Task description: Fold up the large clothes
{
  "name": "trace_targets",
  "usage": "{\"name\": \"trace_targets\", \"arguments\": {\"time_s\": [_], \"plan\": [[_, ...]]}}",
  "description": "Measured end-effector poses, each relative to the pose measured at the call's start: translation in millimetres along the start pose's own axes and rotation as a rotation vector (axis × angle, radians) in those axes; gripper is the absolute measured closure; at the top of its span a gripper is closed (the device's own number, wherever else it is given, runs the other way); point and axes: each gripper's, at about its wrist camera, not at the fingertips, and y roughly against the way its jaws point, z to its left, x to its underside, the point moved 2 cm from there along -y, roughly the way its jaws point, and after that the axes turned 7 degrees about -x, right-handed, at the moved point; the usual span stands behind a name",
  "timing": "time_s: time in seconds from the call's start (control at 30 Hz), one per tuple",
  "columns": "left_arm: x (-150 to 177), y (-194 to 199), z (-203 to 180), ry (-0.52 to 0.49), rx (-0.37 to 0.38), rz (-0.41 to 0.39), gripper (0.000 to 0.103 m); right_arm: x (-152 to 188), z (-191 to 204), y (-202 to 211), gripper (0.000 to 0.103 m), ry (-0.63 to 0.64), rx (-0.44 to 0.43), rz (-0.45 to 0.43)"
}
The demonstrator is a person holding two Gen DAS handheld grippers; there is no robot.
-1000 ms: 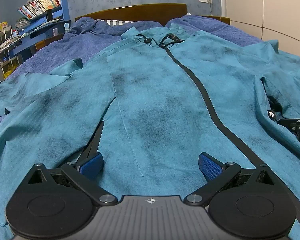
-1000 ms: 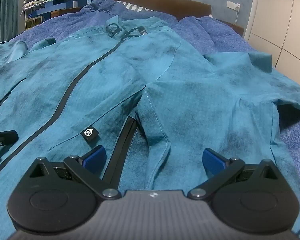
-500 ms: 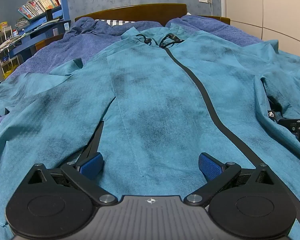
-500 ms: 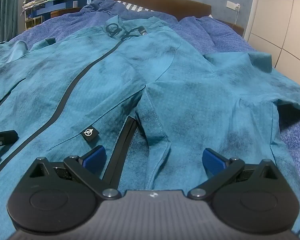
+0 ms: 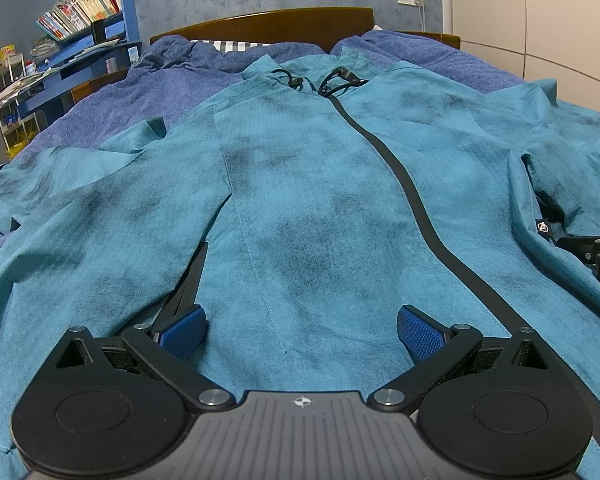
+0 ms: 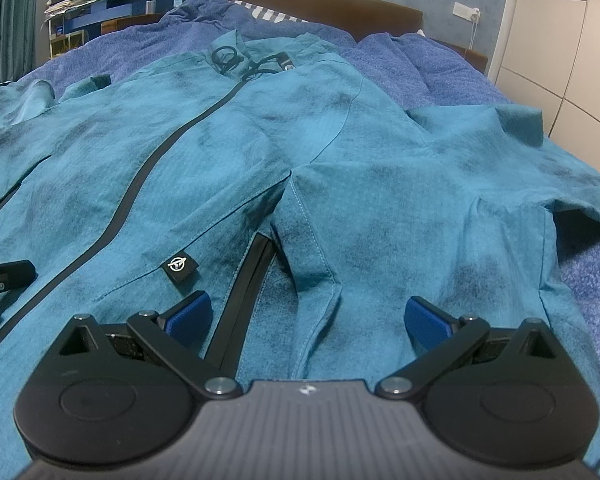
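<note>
A large teal jacket (image 5: 308,208) lies front-up and spread flat on the bed (image 5: 148,92), zipper (image 5: 404,184) closed, sleeves out to either side, laid open so its seams can serve as fold lines. The left gripper (image 5: 298,330) hovers low over the hem near a pocket opening, jaws wide and holding nothing. The right gripper (image 6: 306,320) sits likewise wide and empty over the other side, near the small logo tag (image 6: 179,266). No fold appears started yet.
</note>
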Motion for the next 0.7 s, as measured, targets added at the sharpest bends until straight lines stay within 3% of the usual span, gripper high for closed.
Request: {"name": "trace_targets", "arguments": {"time_s": [0.7], "plan": [[1.6,1.0,0.3,0.002,0.008,-0.003,0.001,-1.2,0.8,0.5,0.0,-0.003,-0.006,0.001]]}}
